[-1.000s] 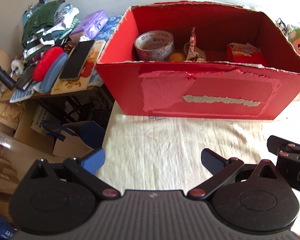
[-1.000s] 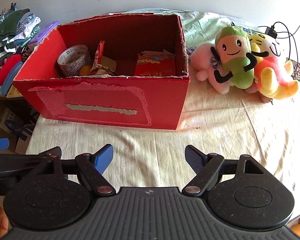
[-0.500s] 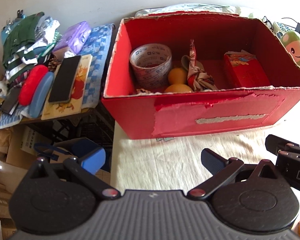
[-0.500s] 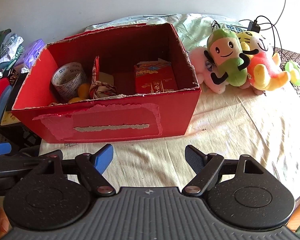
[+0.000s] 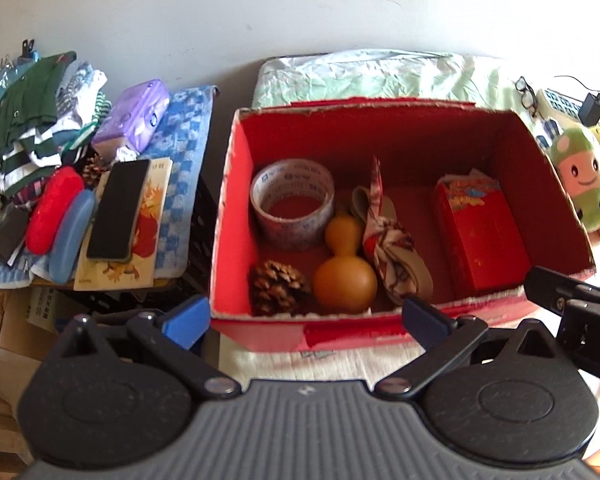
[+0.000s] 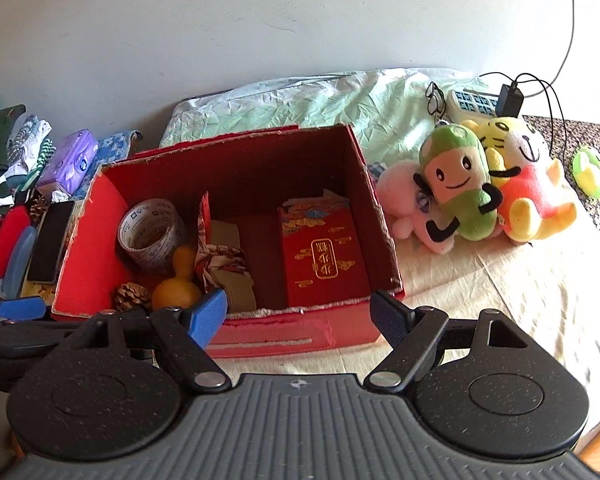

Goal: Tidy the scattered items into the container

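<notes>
My red cardboard box (image 5: 236, 216) sits open-topped on the cream cloth (image 6: 520, 280), its near rim ragged and torn, filling the middle of both wrist views. Inside it, at 3 o'clock, lies a red packet with gold print (image 6: 324, 258); at 10 o'clock a roll of printed tape (image 5: 292, 204) stands against the left wall; a knotted patterned cloth bundle (image 5: 388, 244) lies mid-floor; an orange gourd (image 5: 344, 272) rests touching the tape, and a pine cone (image 5: 278, 288) sits at 7 o'clock by the near wall.

At 2 o'clock of the box, plush toys (image 6: 460, 184) huddle close beside it. At 9 o'clock a side shelf holds folded clothes (image 5: 32, 120), a purple tissue pack (image 5: 134, 120), a black phone (image 5: 118, 210) and a red case (image 5: 54, 210).

My left gripper (image 5: 304, 314) and right gripper (image 6: 300, 316) hang spread wide and empty before the near wall.
</notes>
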A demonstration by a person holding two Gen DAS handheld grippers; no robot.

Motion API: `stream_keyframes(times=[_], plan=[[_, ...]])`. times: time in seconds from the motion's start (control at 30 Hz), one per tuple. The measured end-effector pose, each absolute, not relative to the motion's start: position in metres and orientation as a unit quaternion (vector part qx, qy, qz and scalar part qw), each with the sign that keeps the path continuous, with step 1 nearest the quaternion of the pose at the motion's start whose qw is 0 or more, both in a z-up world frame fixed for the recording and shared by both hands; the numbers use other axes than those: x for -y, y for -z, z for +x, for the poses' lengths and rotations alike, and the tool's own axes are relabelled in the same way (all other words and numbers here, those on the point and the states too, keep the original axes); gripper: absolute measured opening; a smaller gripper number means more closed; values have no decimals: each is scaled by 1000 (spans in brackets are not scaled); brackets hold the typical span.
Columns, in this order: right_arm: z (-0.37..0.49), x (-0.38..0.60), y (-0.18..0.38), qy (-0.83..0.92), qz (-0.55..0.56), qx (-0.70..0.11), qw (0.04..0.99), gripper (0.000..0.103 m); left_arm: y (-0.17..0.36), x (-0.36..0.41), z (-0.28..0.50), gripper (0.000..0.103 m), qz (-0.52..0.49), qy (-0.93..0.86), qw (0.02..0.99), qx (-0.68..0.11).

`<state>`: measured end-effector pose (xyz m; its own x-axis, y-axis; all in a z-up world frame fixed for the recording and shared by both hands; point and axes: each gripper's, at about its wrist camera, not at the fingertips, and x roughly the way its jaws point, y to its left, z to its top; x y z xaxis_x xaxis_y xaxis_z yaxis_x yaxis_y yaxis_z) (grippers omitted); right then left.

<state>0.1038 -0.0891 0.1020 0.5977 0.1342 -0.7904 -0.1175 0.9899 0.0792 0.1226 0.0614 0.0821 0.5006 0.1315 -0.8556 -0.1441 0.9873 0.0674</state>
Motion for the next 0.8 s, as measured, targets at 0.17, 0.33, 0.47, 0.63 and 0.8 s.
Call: stream_keyframes(times=[0.17,0.33,0.47,0.63,0.8], plan=[[124,89,-109,-86,-2,-438,895,81,-86,-58,137,102,-10,-93,865,-494],[144,92,-111,-96,-2,-438,894,82,-88,-55,154,102,-5,-96,863,-496],[162,86,-110,-104,-1,-448,888,82,-90,-52,168,102,2,-89,861,-500],[176,75,-107,-113,-12,-452,885,82,-87,-55,179,102,3,-93,857,-507],[190,76,-97,-101,-2,-466,879,82,-80,-69,185,102,-12,-104,850,-516]])
